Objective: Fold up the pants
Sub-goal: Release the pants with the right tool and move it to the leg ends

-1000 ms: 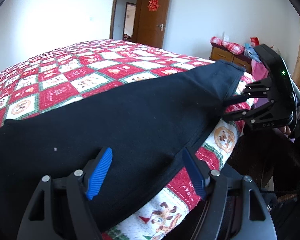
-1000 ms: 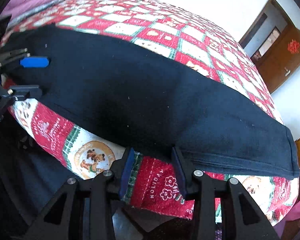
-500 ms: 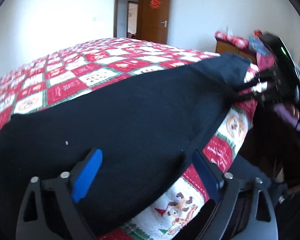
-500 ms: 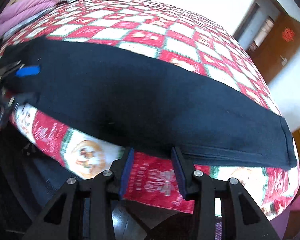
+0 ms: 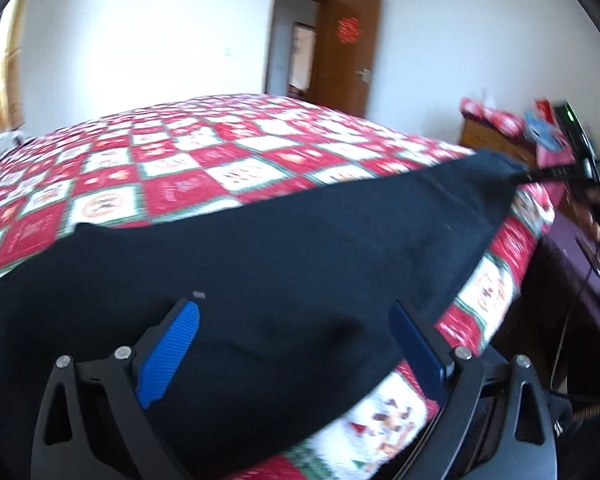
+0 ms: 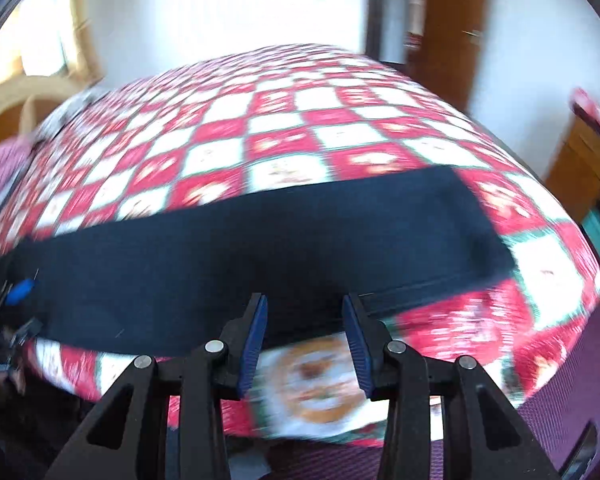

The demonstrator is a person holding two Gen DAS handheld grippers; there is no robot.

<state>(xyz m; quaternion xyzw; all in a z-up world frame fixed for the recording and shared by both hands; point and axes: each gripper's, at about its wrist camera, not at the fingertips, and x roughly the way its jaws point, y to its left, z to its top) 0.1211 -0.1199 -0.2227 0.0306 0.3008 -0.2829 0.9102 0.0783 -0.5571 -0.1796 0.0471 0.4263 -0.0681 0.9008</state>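
Black pants [image 5: 284, 256] lie flat lengthwise along the near edge of a bed with a red and white checked quilt [image 5: 188, 168]. My left gripper [image 5: 296, 328] is open, its blue pads wide apart over the wide end of the pants. In the right wrist view the pants [image 6: 260, 240] stretch across the bed, leg end at the right. My right gripper [image 6: 304, 328] is open with a narrower gap, at the pants' near edge, holding nothing. It also shows at the far right of the left wrist view [image 5: 556, 172], by the leg end.
A wooden dresser [image 5: 496, 136] with red cloth on top stands right of the bed. A brown door [image 5: 348, 52] is open in the far wall. A purple cloth [image 6: 548, 412] hangs below the bed's near edge. The quilt [image 6: 300, 128] fills the far side.
Both views have swung; the right gripper moved toward the middle of the pants' near edge. The left gripper's jaws have spread wider. The pants have stayed flat on the bed.
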